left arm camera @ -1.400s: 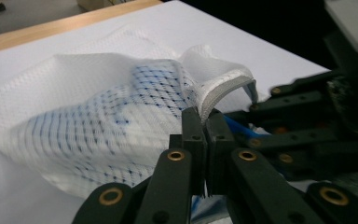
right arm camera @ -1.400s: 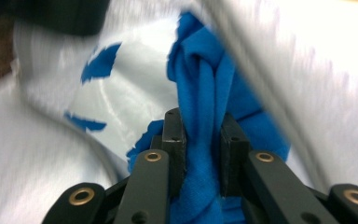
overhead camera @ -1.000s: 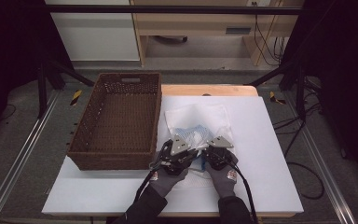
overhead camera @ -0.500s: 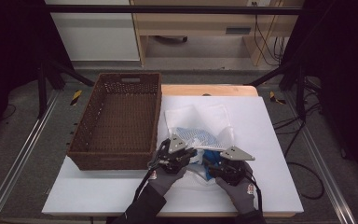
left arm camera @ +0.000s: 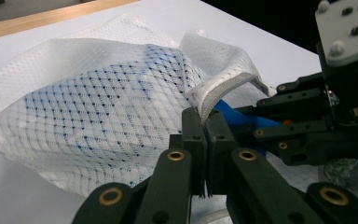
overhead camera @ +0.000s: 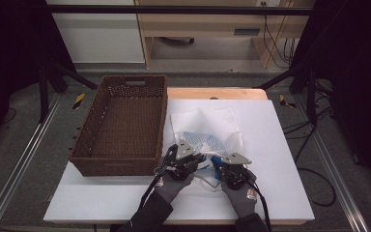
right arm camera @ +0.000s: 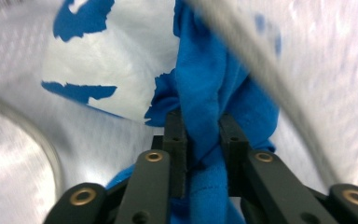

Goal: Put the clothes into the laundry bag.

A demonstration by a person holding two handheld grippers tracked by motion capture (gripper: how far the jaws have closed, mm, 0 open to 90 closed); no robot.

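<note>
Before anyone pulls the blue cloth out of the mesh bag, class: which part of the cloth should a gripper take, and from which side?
Take the bunched fold of the blue cloth at the bag's open mouth, coming from the person's side. The mesh bag is closed elsewhere, and the left gripper pinches its rim, so the fold stands narrow enough for the right gripper.

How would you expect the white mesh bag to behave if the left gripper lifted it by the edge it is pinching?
The mesh bag would probably sag: its rim already folds over by the left gripper. It looks light, being thin netting. The blue cloth inside might shift or slip out.
</note>
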